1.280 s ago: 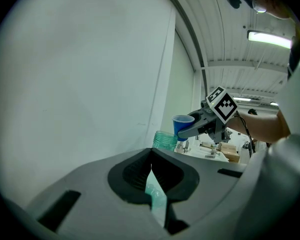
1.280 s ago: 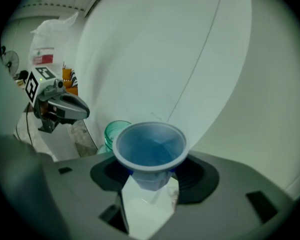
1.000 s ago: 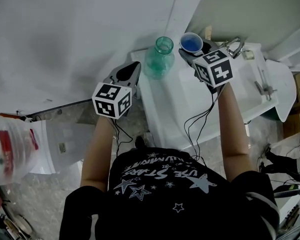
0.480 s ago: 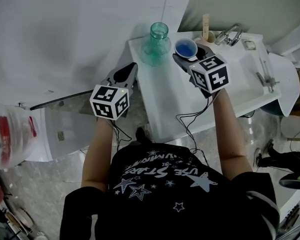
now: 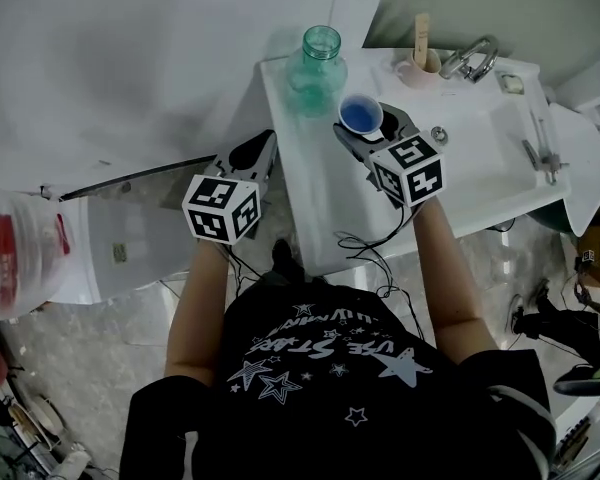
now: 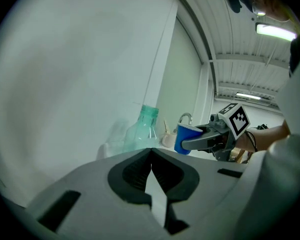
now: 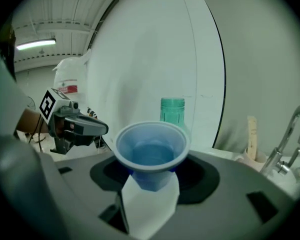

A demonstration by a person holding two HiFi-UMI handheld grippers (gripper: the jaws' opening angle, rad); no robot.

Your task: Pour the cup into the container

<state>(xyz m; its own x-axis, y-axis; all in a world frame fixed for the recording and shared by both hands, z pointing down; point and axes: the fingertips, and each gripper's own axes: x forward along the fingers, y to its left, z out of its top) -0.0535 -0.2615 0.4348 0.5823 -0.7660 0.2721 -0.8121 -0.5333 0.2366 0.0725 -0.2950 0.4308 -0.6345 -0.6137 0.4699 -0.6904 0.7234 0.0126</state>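
White desk [image 5: 325, 203], set against the wall. Far left corner: one green glass container [image 5: 315, 63], upright. Far edge: pale mug [image 5: 420, 68] holding a stick [image 5: 421, 28], just beside the tap [image 5: 472, 58]. Basin [image 5: 500, 153] occupies the right half.

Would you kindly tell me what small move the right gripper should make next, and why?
Probably carry the blue cup forward, over the mouth of the teal bottle, before tipping. The right gripper holds the cup upright with liquid inside, and the cup is short of the bottle.
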